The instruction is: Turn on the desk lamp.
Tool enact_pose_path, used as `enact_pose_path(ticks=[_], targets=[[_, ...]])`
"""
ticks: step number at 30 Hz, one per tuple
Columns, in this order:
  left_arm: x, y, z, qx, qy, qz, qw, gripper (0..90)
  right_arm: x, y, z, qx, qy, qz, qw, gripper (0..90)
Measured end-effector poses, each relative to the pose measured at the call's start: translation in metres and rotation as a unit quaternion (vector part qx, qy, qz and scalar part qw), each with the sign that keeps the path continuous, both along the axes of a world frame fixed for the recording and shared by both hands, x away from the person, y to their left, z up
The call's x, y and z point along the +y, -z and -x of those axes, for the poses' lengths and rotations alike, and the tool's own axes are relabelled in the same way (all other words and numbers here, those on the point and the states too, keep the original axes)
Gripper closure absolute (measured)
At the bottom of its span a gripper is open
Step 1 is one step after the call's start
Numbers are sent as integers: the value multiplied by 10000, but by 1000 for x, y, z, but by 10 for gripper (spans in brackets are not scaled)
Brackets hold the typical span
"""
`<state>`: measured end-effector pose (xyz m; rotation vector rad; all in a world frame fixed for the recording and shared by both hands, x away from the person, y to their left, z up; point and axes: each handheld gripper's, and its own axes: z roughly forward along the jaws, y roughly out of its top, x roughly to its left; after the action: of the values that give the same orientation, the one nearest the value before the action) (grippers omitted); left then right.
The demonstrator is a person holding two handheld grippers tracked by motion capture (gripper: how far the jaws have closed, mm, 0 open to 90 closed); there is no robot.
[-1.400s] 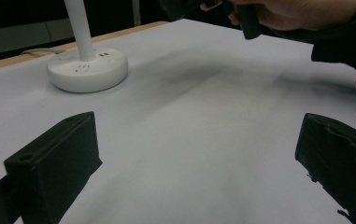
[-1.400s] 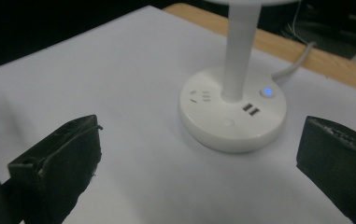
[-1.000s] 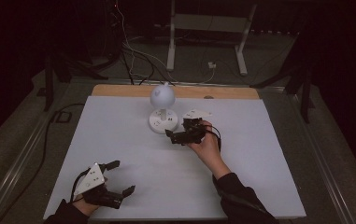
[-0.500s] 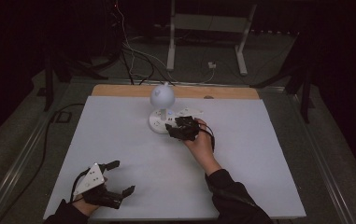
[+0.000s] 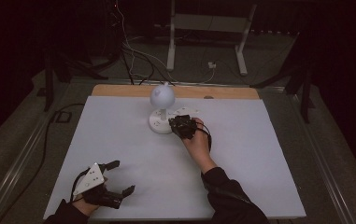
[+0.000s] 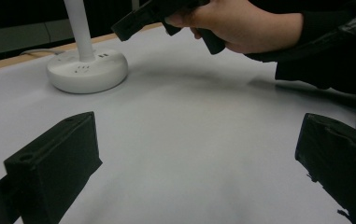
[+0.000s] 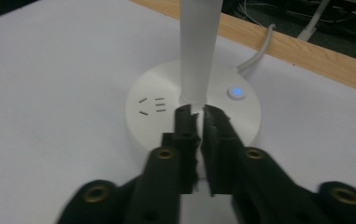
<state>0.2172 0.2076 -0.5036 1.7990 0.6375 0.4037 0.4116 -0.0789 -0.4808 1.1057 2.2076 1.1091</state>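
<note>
Since a second ago the right gripper (image 7: 195, 114) has advanced onto the lamp base (image 7: 152, 119) near the table's (image 5: 259, 186) far edge, jaws nearly closed, empty, probably approaching its button (image 7: 236, 92). Left gripper (image 5: 115, 179) rests wide open, near-left corner.

Both grippers are black. The left gripper (image 5: 111, 182) carries a grey three-cornered plate (image 5: 89, 178) on top, and its blocky jaws have round holes in them. The right gripper (image 7: 197, 122) has narrow jaws with ragged inner edges and brass-coloured screws (image 7: 165, 153) along its arms. A black cable (image 5: 207, 135) loops beside it. The sleeves (image 5: 231, 198) are black.
</note>
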Motion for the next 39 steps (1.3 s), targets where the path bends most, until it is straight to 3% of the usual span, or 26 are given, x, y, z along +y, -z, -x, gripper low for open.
enact_pose_path(ticks=[5, 16, 39], targets=[[0, 0, 0, -2, 5, 13, 10000, 3, 5, 2, -1, -147, 15, 102, 9998, 900], [0, 0, 0, 15, 3, 8, 10000, 3, 14, 9, -8, -95, -67, 382, 9992, 900], [0, 0, 0, 6, -12, -20, 10000, 4, 17, 20, -17, -10, -47, 515, 9987, 900]])
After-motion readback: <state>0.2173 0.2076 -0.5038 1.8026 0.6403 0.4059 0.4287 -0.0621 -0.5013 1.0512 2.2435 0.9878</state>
